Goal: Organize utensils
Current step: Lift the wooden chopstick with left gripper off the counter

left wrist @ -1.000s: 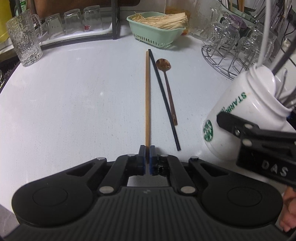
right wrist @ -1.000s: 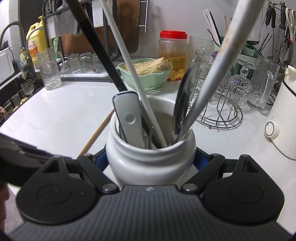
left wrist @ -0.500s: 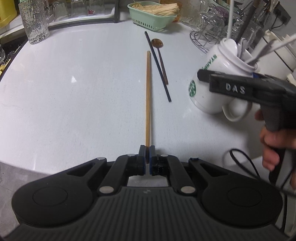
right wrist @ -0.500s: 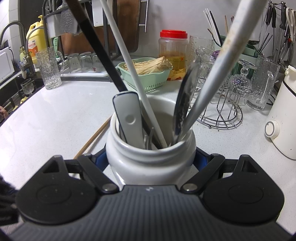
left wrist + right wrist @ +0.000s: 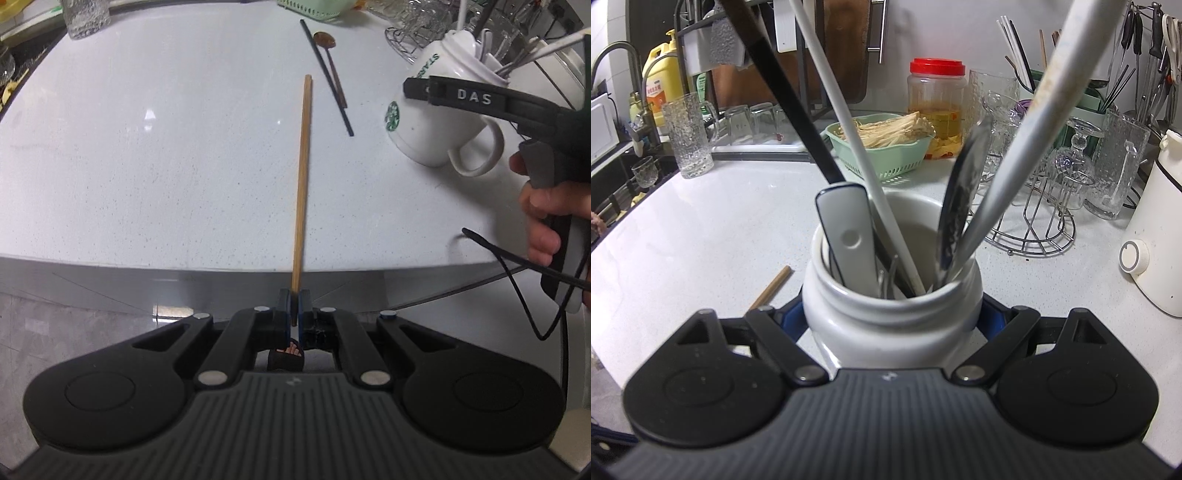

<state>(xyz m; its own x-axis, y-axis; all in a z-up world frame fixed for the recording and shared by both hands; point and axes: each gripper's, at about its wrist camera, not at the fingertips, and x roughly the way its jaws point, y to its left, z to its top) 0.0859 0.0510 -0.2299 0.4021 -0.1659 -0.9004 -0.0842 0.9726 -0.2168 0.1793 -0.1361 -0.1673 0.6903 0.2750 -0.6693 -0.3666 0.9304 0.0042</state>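
In the left wrist view, we are pinching the near end of a wooden chopstick (image 5: 303, 177) in our left hand-held gripper (image 5: 294, 308), its jaws clamped tight on it. The chopstick is pointing toward twelve o'clock over the white surface (image 5: 147, 166), while its gripped end is hanging past the surface's near edge. At one o'clock from its far tip, a black chopstick (image 5: 327, 77) and a brown spoon (image 5: 330, 61) are lying side by side on the surface. At two o'clock, our right hand-held gripper (image 5: 458, 98) is gripping a white mug (image 5: 417, 129), which is leaning over and holding utensils. A hand (image 5: 543, 218) is holding that gripper's handle at three o'clock.

In the right wrist view, our right hand-held gripper (image 5: 892, 317) is squeezing the white mug (image 5: 892, 325) between its jaws. Several handles are sticking up out of the mug, among them a flat grey one (image 5: 849, 240). The far tip of the wooden chopstick (image 5: 774, 286) is showing at nine o'clock from the mug. A green basket (image 5: 882, 147) is sitting at twelve o'clock, and a wire rack (image 5: 1034, 229) at two o'clock.
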